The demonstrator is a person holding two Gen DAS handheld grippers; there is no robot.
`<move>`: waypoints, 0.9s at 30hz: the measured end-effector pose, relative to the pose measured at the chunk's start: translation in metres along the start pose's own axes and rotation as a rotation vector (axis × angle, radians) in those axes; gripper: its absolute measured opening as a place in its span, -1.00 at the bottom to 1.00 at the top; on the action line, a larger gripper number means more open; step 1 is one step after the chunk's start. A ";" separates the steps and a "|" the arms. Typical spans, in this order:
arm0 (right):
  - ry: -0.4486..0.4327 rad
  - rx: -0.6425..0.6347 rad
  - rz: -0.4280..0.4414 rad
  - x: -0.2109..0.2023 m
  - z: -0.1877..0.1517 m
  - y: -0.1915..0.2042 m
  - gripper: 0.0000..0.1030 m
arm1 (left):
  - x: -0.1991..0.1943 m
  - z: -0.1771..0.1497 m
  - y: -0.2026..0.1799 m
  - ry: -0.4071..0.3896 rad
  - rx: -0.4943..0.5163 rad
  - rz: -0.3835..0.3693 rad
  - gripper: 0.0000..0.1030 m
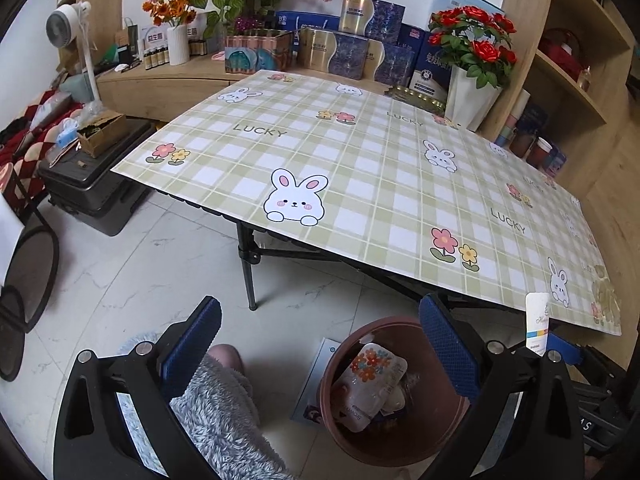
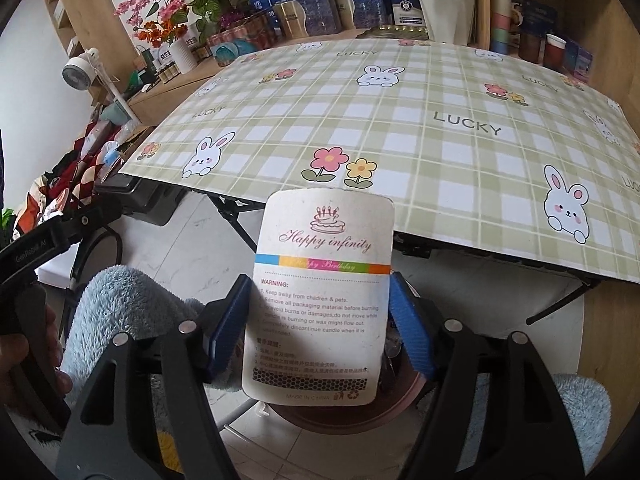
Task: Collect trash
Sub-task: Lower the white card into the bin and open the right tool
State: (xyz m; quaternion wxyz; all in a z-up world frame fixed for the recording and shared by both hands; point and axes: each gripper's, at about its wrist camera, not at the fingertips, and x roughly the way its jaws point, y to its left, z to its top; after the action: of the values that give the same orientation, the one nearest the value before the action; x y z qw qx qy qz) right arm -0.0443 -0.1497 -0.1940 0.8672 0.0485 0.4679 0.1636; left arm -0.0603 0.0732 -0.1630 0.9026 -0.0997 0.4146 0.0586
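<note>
Our right tongs [image 2: 320, 324] pinch the candle packaging card [image 2: 320, 300] upright, just above the brown trash bin [image 1: 340, 420] on the floor near the counter [image 1: 360, 168]. Our left tongs [image 1: 320, 352] hang spread wide over the bin, holding nothing.

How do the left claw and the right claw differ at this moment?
The left claw is open and holds nothing; the right claw is shut on a white candle card. The left claw hangs over the brown trash bin, in full view with wrappers inside; below the right claw the bin is mostly hidden by the card. Both have blue pads.
</note>
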 end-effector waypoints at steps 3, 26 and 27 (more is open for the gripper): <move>0.007 0.004 -0.001 0.000 -0.001 -0.001 0.45 | 0.002 -0.001 -0.003 0.009 0.009 -0.005 0.88; -0.151 0.073 -0.091 -0.052 0.044 -0.030 0.88 | -0.033 0.034 -0.059 -0.179 0.236 -0.062 0.88; -0.168 0.067 -0.094 -0.060 0.052 -0.031 0.88 | -0.038 0.041 -0.063 -0.197 0.251 -0.079 0.88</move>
State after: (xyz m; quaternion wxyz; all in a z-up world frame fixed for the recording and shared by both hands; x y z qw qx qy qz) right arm -0.0244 -0.1949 -0.1247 0.9080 0.0690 0.4004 0.1020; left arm -0.0430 0.0203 -0.0995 0.9459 0.0036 0.3239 -0.0198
